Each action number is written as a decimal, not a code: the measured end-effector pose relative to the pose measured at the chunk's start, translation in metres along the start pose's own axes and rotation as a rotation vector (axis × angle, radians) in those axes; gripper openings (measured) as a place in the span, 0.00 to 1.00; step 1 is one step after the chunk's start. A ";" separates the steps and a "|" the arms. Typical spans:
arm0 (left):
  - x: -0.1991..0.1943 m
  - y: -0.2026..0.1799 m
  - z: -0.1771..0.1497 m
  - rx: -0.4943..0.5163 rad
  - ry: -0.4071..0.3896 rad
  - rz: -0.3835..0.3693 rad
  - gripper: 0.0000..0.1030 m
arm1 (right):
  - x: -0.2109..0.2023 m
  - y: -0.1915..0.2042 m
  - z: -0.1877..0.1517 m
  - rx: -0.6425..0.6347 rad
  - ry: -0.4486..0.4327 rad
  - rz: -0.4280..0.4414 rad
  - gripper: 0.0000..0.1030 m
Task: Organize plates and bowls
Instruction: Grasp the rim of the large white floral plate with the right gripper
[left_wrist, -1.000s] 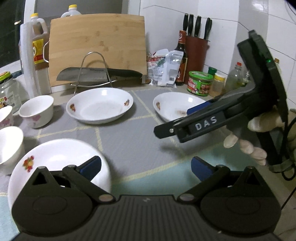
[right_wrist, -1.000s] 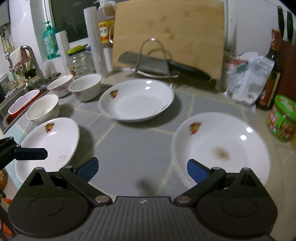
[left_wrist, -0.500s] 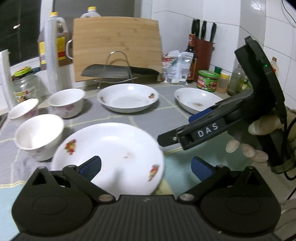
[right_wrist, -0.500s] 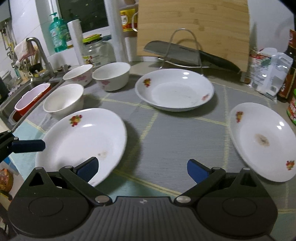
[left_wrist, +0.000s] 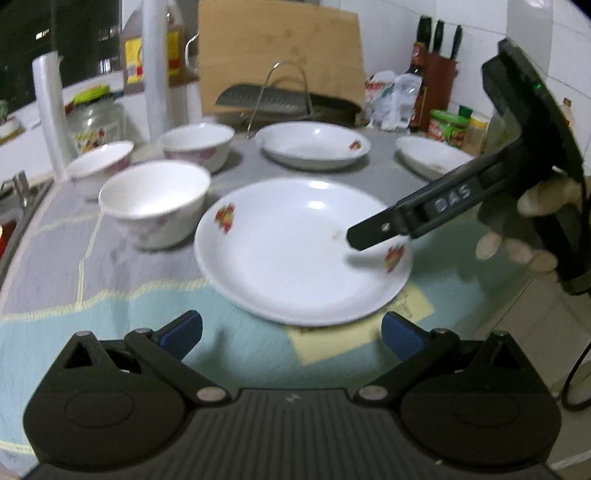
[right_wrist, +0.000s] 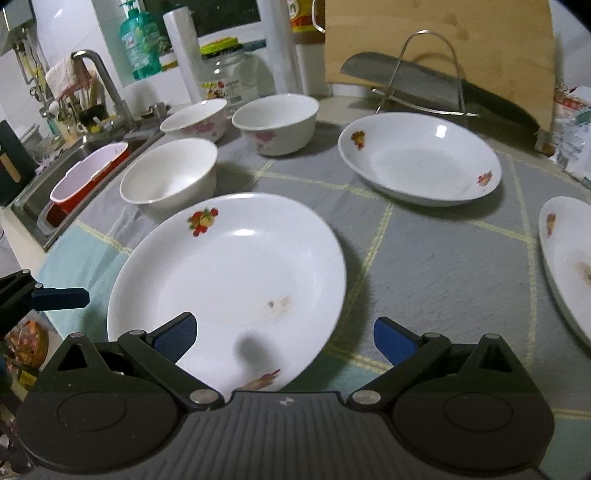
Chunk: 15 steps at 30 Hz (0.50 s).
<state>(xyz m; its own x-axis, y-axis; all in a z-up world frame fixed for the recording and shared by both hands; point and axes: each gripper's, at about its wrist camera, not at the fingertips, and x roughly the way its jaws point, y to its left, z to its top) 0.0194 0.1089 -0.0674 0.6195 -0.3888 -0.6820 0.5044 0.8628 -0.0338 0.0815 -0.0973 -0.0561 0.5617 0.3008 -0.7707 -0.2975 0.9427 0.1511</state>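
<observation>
A white plate with fruit prints (left_wrist: 303, 251) (right_wrist: 229, 280) lies nearest on the grey-and-teal mat. My left gripper (left_wrist: 291, 334) is open just short of its near rim. My right gripper (right_wrist: 286, 338) is open above the plate's near right edge, and its finger (left_wrist: 369, 236) hovers over the plate in the left wrist view. Three white bowls (right_wrist: 170, 177) (right_wrist: 277, 122) (right_wrist: 195, 118) stand left of and behind the plate. A second plate (right_wrist: 421, 158) sits further back. A stained third plate (right_wrist: 569, 266) lies at the right.
A bamboo cutting board (right_wrist: 439, 48) and a cleaver on a wire rack (right_wrist: 406, 79) stand at the back. The sink (right_wrist: 85, 173) with a red tub is at the left. Jars, bottles and a knife block (left_wrist: 437, 70) line the back wall. A gloved hand (left_wrist: 532, 206) holds the right gripper.
Both grippers have swung left, away from the right-hand plates. The near plate now sits centred before both of them, and the right gripper's finger is over it. Both stay open.
</observation>
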 end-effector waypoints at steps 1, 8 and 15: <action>0.001 0.002 -0.002 -0.001 0.006 0.002 1.00 | 0.002 0.001 0.000 0.000 0.010 0.007 1.00; 0.015 0.013 -0.008 0.003 0.028 -0.026 1.00 | 0.015 0.003 -0.001 0.037 0.052 0.039 1.00; 0.025 0.018 -0.007 0.055 0.036 -0.070 1.00 | 0.023 0.005 0.003 0.039 0.065 0.031 1.00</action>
<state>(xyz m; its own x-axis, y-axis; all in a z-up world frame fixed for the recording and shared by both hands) 0.0395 0.1169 -0.0901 0.5602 -0.4344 -0.7053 0.5782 0.8148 -0.0425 0.0947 -0.0850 -0.0712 0.5011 0.3209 -0.8037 -0.2830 0.9384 0.1982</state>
